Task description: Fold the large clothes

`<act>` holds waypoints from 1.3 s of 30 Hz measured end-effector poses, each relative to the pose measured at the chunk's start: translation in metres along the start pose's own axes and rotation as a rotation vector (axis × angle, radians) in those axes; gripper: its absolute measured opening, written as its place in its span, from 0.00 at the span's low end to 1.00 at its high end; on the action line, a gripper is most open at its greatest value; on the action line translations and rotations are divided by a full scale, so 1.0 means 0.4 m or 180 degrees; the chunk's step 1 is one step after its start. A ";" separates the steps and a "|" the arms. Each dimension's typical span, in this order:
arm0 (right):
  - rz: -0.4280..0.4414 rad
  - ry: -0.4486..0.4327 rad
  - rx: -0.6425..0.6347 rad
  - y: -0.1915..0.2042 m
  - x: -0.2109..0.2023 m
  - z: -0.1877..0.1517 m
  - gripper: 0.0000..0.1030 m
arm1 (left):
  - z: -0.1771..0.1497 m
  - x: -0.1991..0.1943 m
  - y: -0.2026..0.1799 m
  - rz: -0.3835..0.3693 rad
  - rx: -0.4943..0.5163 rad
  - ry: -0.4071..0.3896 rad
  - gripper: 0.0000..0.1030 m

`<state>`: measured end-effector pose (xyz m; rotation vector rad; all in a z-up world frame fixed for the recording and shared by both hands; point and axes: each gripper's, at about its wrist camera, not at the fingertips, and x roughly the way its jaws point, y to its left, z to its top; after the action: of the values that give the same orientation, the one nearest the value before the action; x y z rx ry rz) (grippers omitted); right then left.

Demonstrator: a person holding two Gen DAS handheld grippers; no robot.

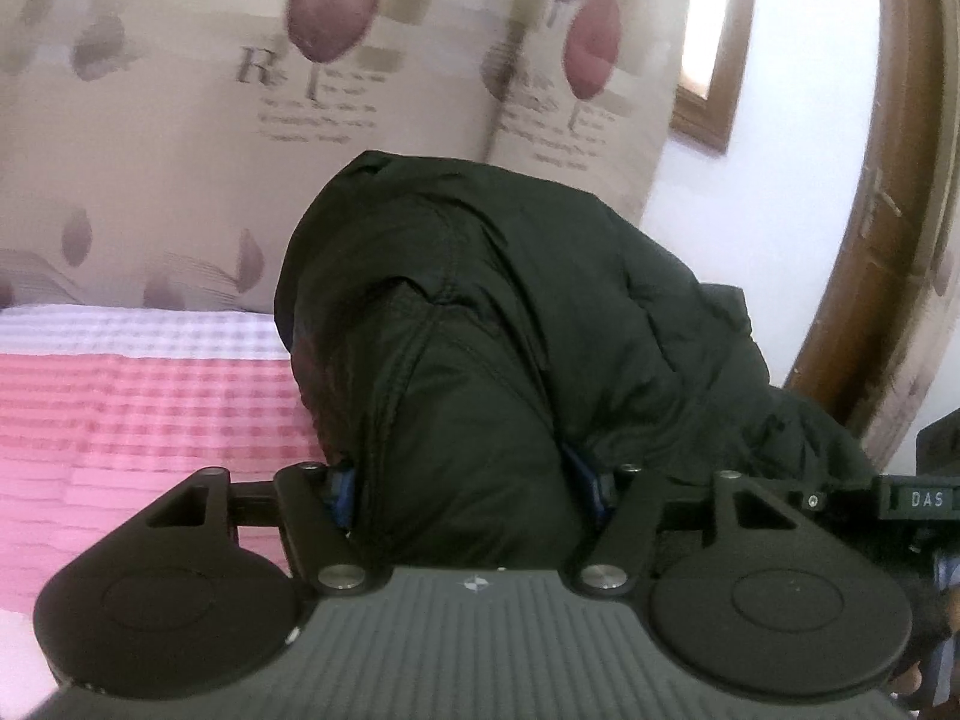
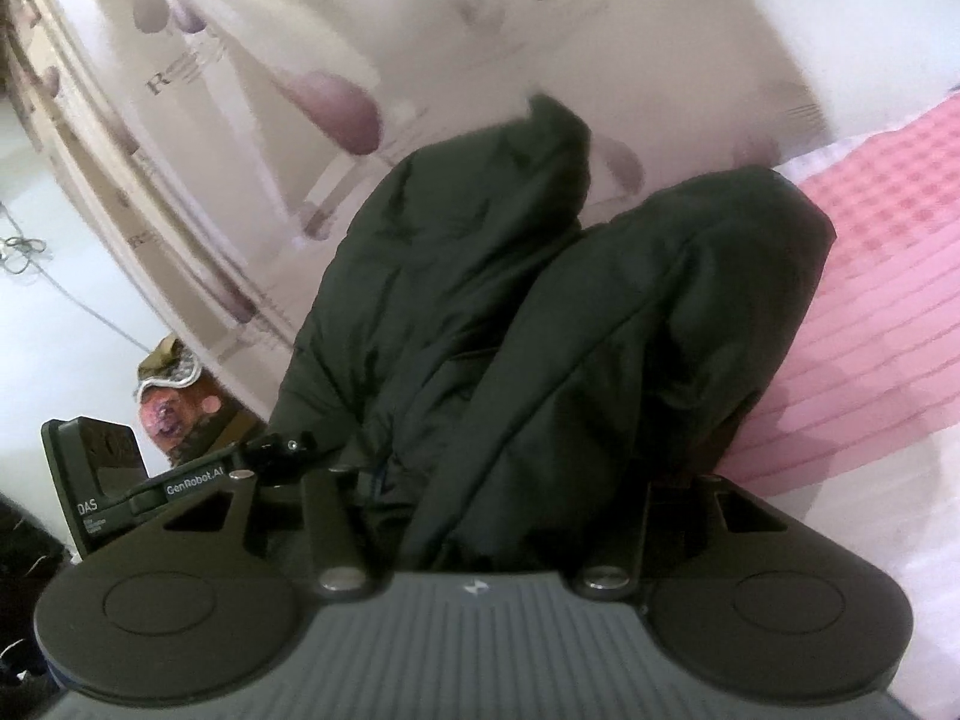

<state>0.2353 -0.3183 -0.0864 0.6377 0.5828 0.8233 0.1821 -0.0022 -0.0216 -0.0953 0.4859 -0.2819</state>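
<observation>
A large dark green padded jacket (image 1: 498,312) is bunched up over a pink and white checked bed cover (image 1: 138,408). My left gripper (image 1: 468,492) is shut on a thick fold of the jacket, with blue pads pressing both sides. In the right wrist view the jacket (image 2: 540,312) rises in two puffy folds above the bed cover (image 2: 882,300). My right gripper (image 2: 510,510) is shut on another bunch of it; its fingertips are hidden in the fabric. The left gripper's body (image 2: 120,480) shows at the left of the right wrist view.
A beige curtain with purple tulip prints (image 1: 300,90) hangs behind the bed. A wooden door (image 1: 888,228) and a wood-framed window (image 1: 714,48) are at the right. A patterned bundle (image 2: 174,390) lies by the white wall at left in the right wrist view.
</observation>
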 end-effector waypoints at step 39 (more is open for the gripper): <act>-0.0158 0.0392 -0.0152 0.089 0.178 -0.185 0.63 | -0.133 -0.162 0.198 0.0590 -0.0182 -0.0033 0.80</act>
<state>0.2065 -0.2215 -0.1263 0.5294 0.6862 0.8314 0.1214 0.0911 -0.0517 -0.1067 0.4892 -0.0858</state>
